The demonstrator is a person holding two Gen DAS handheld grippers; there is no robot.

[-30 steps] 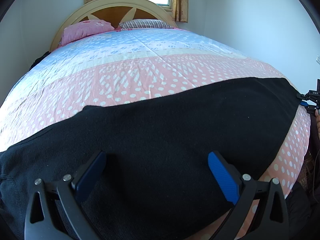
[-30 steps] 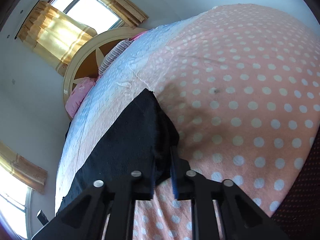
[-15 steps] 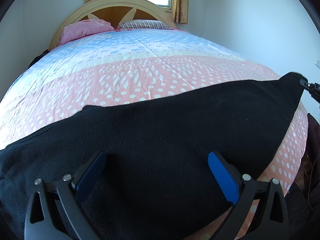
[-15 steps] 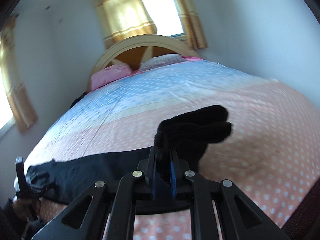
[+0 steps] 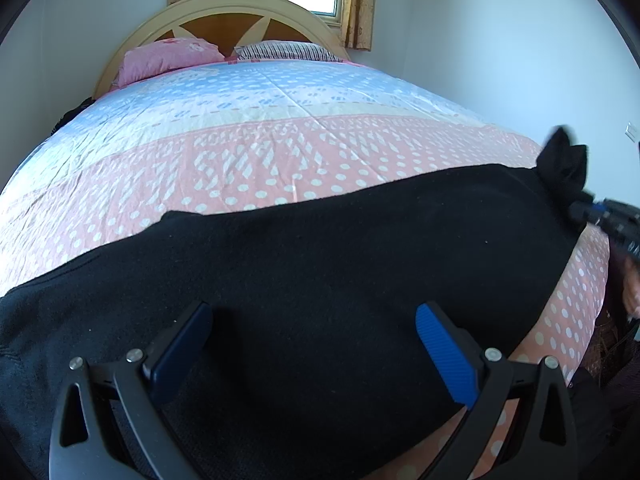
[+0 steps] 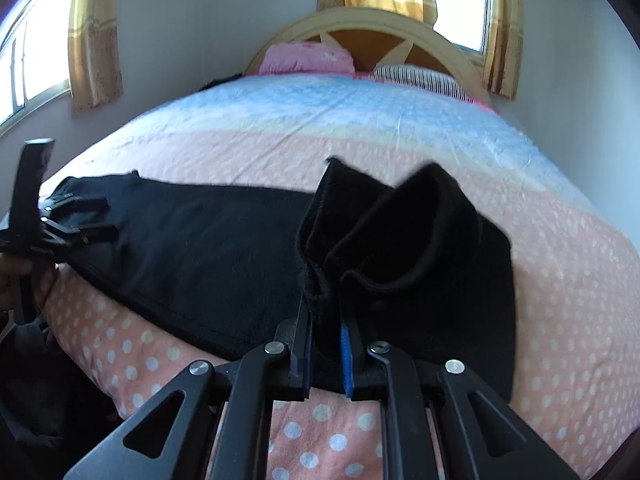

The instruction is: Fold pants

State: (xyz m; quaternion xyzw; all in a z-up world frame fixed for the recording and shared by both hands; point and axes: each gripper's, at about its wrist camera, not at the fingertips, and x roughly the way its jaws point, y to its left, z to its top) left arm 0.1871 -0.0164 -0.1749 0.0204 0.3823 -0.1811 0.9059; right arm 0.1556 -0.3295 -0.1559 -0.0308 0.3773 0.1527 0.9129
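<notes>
Black pants [image 5: 320, 280] lie lengthwise along the near edge of the bed [image 5: 280, 140]. My left gripper [image 5: 312, 332] is open just over the waist part, its blue pads [image 5: 444, 352] wide apart with only flat cloth beneath. In the right wrist view my right gripper [image 6: 326, 320] is shut on the bunched leg end [image 6: 400, 232], which is lifted off the quilt and curls back over the rest of the pants [image 6: 200, 240]. The left gripper [image 6: 106, 218] shows at the far left there. The right gripper [image 5: 580, 210] shows at the right edge of the left wrist view.
A pink pillow [image 5: 168, 56] and a striped pillow [image 5: 280, 50] lie by the wooden headboard [image 5: 240, 12]. Curtained windows are behind the bed and on its left side. A white wall runs along the right. A hand [image 6: 16, 276] holds the left gripper's handle.
My right gripper has rolled upright and carried the leg end up and leftward along the bed toward the left gripper. The left gripper has stayed still and open.
</notes>
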